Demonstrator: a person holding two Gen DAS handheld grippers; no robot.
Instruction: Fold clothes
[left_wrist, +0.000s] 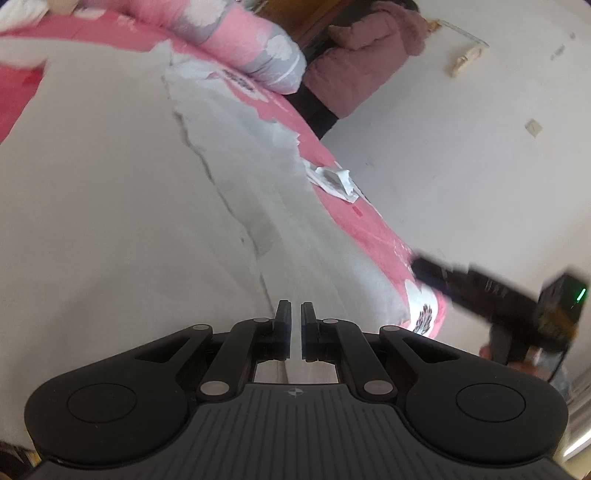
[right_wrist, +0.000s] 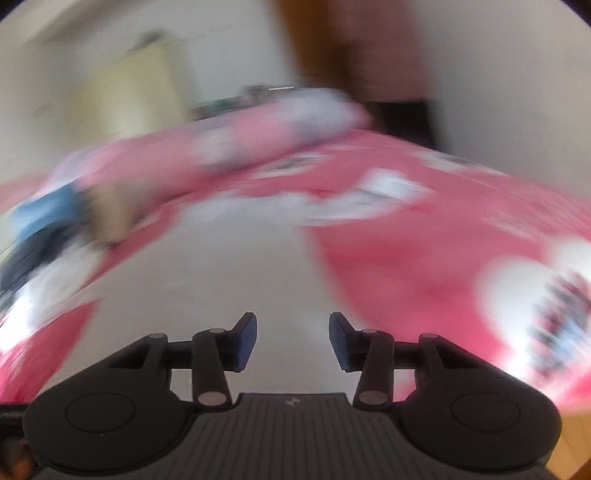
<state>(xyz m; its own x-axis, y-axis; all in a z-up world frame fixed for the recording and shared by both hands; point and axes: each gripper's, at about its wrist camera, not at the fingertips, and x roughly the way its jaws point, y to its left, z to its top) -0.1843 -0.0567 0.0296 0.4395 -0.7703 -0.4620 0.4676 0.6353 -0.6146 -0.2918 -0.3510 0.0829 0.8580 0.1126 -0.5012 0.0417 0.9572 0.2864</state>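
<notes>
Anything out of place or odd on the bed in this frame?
One thing: a crumpled white wrapper or scrap lies on the pink bedsheet, just off the edge of the light grey garment. It does not look like clothing. The right wrist view is too motion-blurred to judge anything else.

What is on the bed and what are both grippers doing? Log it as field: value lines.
surface: pink patterned bedsheet
garment: pale grey garment spread on the sheet, seam running up it
left gripper: jaws nearly closed over the garment; grip on cloth cannot be told
right gripper: jaws open, nothing between them, view blurred
other: rolled pink quilt at the far end
</notes>
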